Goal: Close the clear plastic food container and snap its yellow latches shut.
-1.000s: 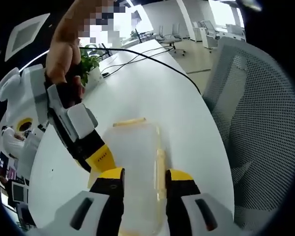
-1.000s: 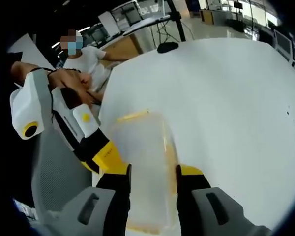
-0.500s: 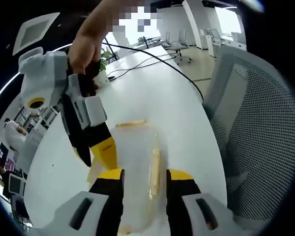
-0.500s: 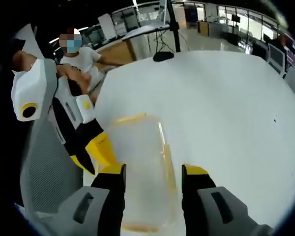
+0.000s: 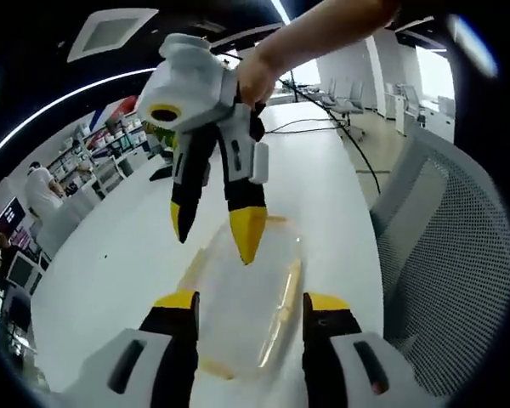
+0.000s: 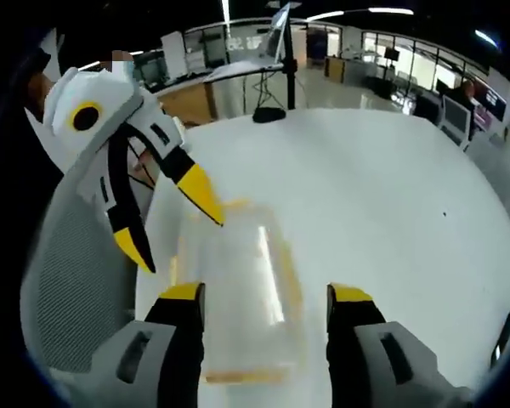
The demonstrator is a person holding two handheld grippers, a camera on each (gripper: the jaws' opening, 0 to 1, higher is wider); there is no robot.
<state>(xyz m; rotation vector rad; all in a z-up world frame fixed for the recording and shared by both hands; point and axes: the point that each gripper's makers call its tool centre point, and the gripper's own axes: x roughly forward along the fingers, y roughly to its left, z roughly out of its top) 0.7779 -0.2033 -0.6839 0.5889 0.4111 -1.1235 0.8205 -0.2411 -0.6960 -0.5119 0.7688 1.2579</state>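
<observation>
While the clear container (image 5: 242, 297) lies on the white table (image 5: 136, 246), both grippers hang above it with jaws spread wide, gripping nothing: left gripper (image 5: 248, 308) and right gripper (image 6: 265, 302) probably line up over its yellow latches (image 5: 282, 299)

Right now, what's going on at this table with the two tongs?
A person holds a pair of tongs in each hand over a clear plastic container with yellow latches, lying on the white table. Both the left tongs and the right tongs are open above it, gripping nothing. A mesh chair stands beside the table.
</observation>
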